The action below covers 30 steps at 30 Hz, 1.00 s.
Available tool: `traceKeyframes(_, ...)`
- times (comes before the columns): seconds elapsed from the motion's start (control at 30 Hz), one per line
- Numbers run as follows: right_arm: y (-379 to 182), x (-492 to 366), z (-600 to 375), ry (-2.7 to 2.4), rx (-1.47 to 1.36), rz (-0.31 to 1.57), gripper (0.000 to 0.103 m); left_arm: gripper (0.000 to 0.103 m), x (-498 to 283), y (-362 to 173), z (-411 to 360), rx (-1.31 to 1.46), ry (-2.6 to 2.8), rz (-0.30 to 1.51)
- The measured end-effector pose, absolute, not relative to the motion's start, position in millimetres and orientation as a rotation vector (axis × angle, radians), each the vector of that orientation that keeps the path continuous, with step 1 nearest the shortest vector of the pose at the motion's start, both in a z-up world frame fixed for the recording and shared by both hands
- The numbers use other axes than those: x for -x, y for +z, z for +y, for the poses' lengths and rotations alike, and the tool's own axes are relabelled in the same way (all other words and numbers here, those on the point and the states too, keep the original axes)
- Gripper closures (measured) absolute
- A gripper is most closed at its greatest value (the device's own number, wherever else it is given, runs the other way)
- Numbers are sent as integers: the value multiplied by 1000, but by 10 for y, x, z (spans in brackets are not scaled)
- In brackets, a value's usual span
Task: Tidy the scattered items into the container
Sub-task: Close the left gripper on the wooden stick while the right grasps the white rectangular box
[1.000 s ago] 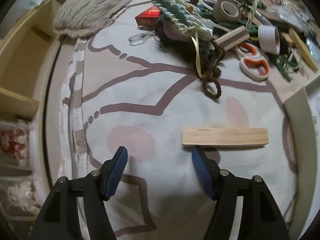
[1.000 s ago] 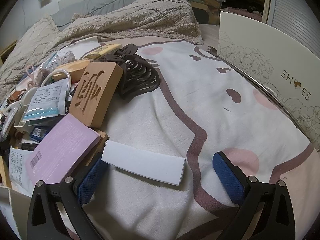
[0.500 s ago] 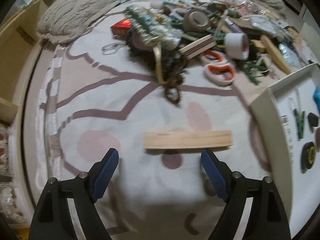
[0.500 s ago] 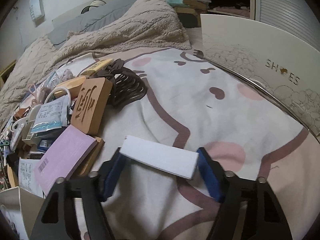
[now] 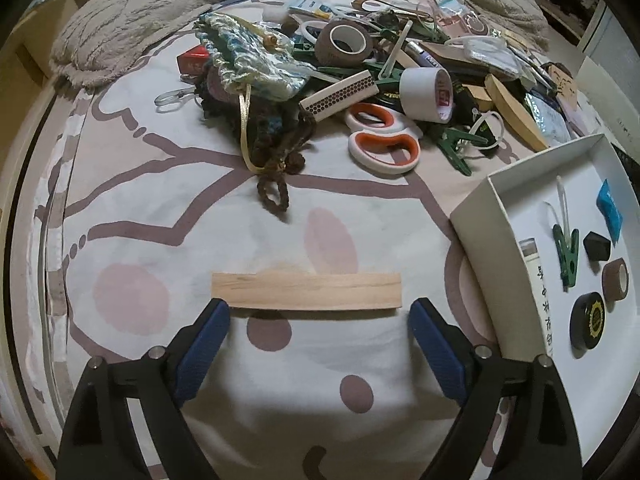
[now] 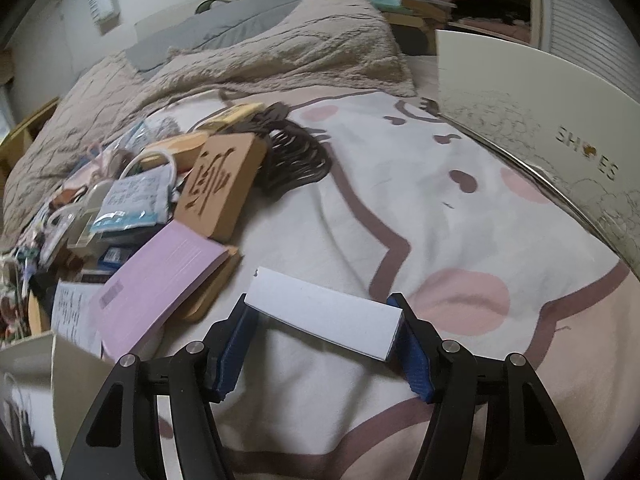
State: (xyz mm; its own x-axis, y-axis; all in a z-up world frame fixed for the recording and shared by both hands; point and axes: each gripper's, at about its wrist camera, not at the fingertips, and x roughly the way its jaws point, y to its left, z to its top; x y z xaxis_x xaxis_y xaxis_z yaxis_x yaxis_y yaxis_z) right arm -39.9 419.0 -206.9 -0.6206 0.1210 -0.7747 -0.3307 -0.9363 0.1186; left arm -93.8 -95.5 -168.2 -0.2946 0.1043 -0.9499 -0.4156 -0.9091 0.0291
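The left claw (image 5: 319, 312) stands wide, its blue pads either side of a wooden block (image 5: 306, 290) that lies flat on the bedsheet (image 5: 200, 216); the pads sit just short of the block's ends, not touching. To the right, a white box (image 5: 476, 216) holds a green clothespin (image 5: 566, 254), a black tape roll (image 5: 588, 320) and a brown tape roll (image 5: 615, 285). Farther back a heap includes orange-handled scissors (image 5: 382, 142) and a white tape roll (image 5: 426, 94).

The right claw (image 6: 322, 318) is narrowed onto a white rectangular box (image 6: 324, 312), both pads pressing its ends. A purple notepad (image 6: 160, 276) and a carved wooden plaque (image 6: 220, 186) lie just left.
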Motion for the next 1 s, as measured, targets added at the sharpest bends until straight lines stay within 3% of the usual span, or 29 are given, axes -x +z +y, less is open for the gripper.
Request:
traceKeyframes(0.2,-2049,386,4171,2669,1293,326,36,10,903,-1680,-904,1604,2297,438)
traceKeyframes(0.27,-2044,382,4166,2683,1312,314,36,4,876,-1688,-886,1585,2312,473)
traceKeyframes(0.4,-2023,386,4132,2721,1365,270,36,3,948,-1753,-896,1574,2309,515)
traceKeyframes(0.6,-1942,385,4110,2806,1440,219,37,2,951,-1772,-926,1586,2305,465)
traceKeyframes(0.8,-1857,361,3947,2879,1503,-74,37,2,1024,-1821,-952,1599,2315,405)
traceKeyframes(1.0,-1858,365,3886,2904,1563,-205,37,0,1045,-1873,-926,1588,2322,396)
